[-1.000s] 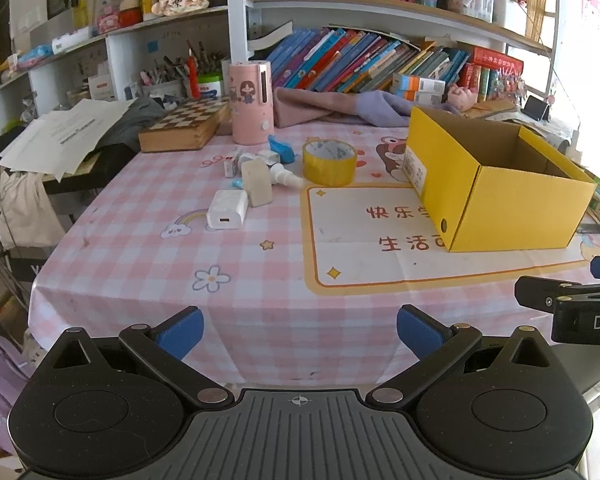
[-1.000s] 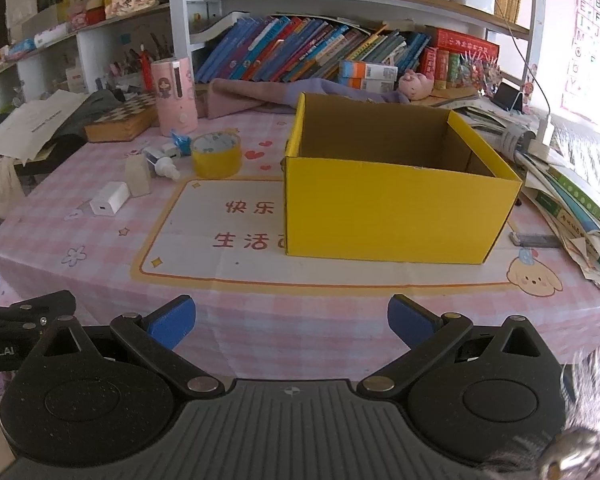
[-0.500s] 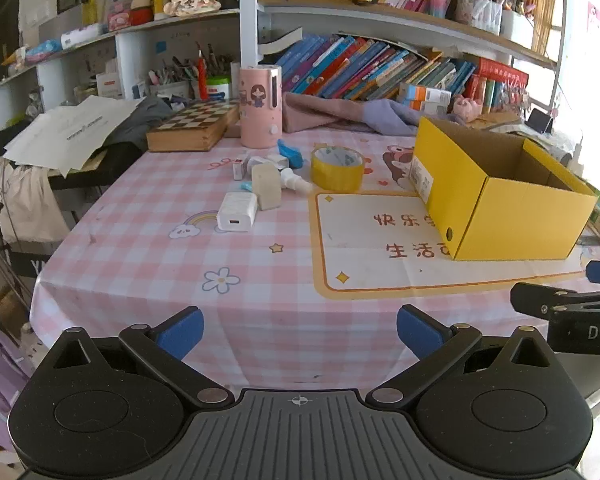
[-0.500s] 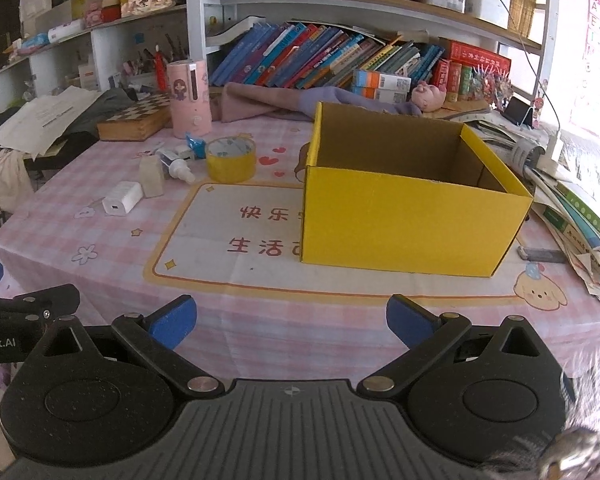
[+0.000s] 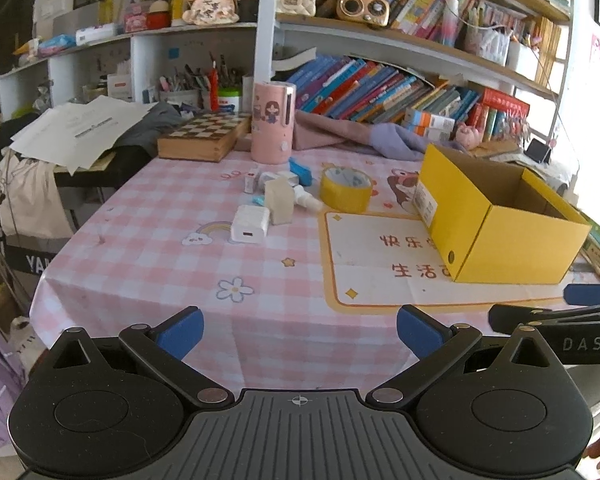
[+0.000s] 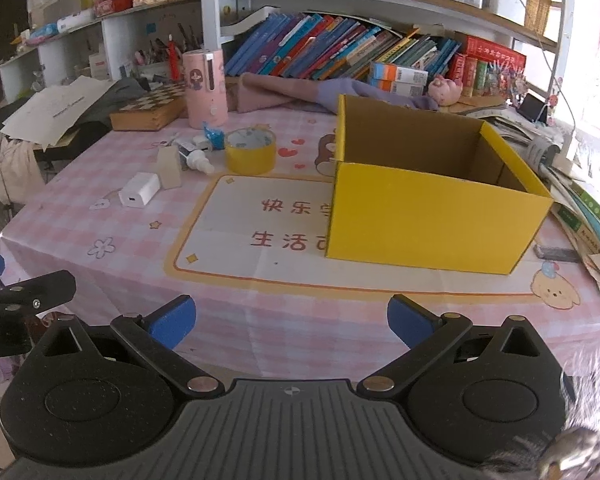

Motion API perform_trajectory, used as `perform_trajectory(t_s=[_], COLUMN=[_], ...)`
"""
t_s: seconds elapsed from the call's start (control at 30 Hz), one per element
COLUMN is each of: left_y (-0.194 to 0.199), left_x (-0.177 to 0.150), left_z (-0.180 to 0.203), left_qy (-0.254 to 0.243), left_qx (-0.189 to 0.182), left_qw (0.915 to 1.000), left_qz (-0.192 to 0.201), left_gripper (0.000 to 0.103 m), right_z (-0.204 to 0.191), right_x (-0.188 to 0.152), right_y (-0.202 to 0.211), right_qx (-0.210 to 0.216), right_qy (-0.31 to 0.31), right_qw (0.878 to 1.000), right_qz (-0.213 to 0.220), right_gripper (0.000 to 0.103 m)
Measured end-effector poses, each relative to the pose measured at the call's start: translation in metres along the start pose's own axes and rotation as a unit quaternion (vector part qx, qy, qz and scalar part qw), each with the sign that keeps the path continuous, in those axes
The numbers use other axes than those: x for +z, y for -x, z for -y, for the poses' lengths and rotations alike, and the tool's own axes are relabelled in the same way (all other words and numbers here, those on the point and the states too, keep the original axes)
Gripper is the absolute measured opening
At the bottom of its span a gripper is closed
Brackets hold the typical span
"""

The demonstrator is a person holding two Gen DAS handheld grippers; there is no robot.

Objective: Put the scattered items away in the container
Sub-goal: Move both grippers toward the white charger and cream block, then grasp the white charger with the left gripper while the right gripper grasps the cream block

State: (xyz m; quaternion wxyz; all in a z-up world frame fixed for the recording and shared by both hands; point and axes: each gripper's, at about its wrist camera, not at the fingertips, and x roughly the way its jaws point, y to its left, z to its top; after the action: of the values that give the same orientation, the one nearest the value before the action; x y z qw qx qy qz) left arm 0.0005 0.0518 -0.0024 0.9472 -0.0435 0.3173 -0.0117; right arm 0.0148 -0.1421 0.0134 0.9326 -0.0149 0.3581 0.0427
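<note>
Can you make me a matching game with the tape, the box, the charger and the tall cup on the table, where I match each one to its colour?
Things:
1. tape roll
2. cardboard box
3. charger
4. tall cup

Descriptions:
A. white, lying flat
B. pink, with a cartoon girl
C. yellow, open on top
D. yellow, ring-shaped

Pairs: 1-D, 2-C, 3-A, 4-B

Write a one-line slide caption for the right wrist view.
Open right hand-held gripper faces an empty yellow box; tape roll and white charger wait left.
</note>
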Motion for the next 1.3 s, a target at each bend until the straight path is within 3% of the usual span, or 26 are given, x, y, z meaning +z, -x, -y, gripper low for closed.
perform_trajectory(t_s=[0.2, 0.3, 0.83, 1.07, 1.3], left_y=[0.003, 0.003, -0.001, -0.012, -0.036], left_x=[0.003, 0.003, 0.005, 0.013, 0.024], left_z=[-0.002, -0.006, -0.026, -0.036, -0.043], left_qy=[-0.031, -0.031, -0.012, 0.005, 0.006], left_qx=[0.009, 0.020, 0.042, 0.050, 0.038], left_qw=[0.9995, 0.9993, 0.9990, 0.9987, 0.9992], left_qz=[0.002, -0.001, -0.002, 0.004, -0.006], left_gripper=[0.103, 0.103, 0.103, 0.103, 0.103], right_z=[-0.009, -0.014, -0.035, -0.040, -0.044], right_x=[0.007, 0.010, 0.021, 0.032, 0.050], right_y=[-0.003, -0.002, -0.013, -0.023, -0.047], right_qx=[0.030, 0.023, 0.070, 0.080, 0.075], right_qy=[0.003, 0.013, 0.039, 0.046, 0.040], right_qw=[1.000, 1.000, 0.997, 0.995, 0.996], right_qz=[-0.001, 0.007, 0.019, 0.032, 0.036], right_gripper=[0.103, 0.103, 0.101, 0.083, 0.078])
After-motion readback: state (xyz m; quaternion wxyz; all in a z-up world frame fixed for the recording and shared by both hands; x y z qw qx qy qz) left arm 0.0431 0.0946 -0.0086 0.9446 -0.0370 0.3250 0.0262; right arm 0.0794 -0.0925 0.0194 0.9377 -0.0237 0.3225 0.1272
